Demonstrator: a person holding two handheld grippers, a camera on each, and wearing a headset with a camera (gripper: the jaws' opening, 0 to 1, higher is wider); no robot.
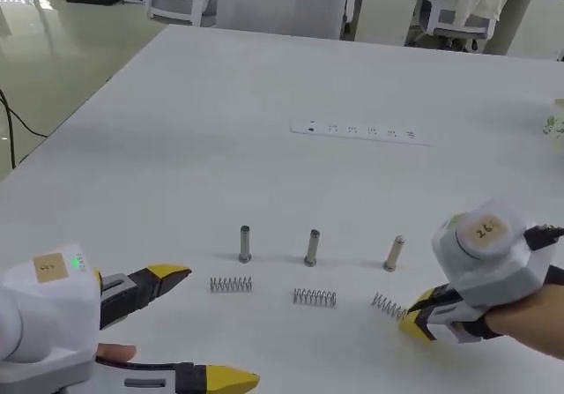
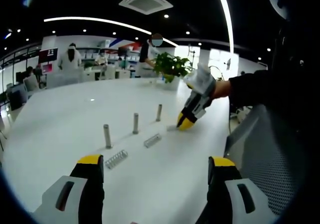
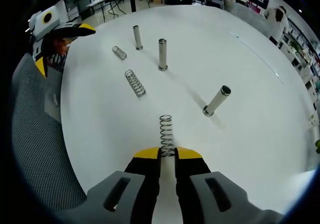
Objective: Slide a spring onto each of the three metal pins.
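Note:
Three metal pins stand upright in a row on the white table (image 1: 264, 103): the left pin (image 1: 245, 244), the middle pin (image 1: 312, 247) and the right pin (image 1: 394, 253). In front of each lies a spring: the left spring (image 1: 231, 284), the middle spring (image 1: 315, 297) and the right spring (image 1: 387, 305). My right gripper (image 3: 167, 153) is shut on the near end of the right spring (image 3: 166, 131), which still rests on the table short of the right pin (image 3: 216, 101). My left gripper (image 2: 155, 163) is open and holds nothing, a little back from the left spring (image 2: 116, 158).
A white power strip (image 1: 361, 131) lies flat farther back on the table. Office chairs (image 1: 273, 4) stand along the far edge. A potted plant (image 2: 172, 66) sits at the table's right end. People stand in the background beyond the table.

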